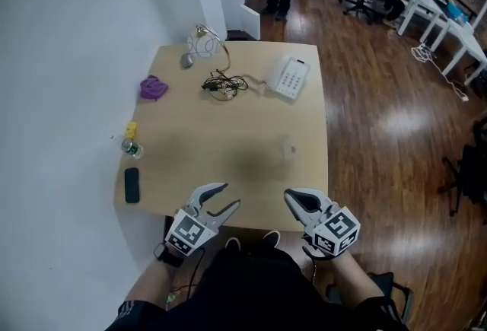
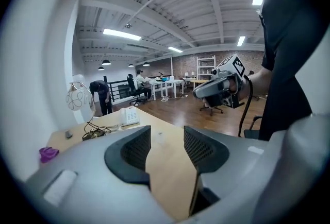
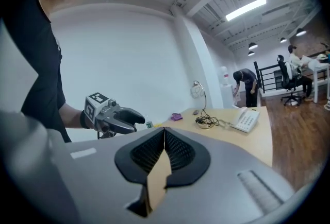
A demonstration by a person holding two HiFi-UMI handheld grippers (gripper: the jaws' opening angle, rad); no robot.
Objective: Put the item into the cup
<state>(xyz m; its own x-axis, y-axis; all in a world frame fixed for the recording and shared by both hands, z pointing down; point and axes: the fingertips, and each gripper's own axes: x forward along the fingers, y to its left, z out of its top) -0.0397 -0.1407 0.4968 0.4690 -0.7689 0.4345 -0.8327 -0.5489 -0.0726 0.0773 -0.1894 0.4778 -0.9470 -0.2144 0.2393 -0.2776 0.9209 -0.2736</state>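
Evidently the task stands at its very start — the left gripper (image 1: 228, 197) hangs at the near edge of the table (image 1: 228, 124) with jaws spread and nothing between them, and the right gripper (image 1: 292, 200) beside it has its jaws pressed together on nothing. What looks like a clear cup (image 1: 289, 148) stands ahead of the right gripper. The item is probably the purple lump (image 1: 153, 87) or the yellow piece (image 1: 131, 129) toward the left edge — which one cannot be told. Next, a reach leftward and a clean pinch seem needed. The pale wood top also carries a lamp (image 1: 204, 40), tangled cables (image 1: 224, 84) and a white telephone (image 1: 290, 77); dark plank floor (image 1: 380, 116) lies beyond.
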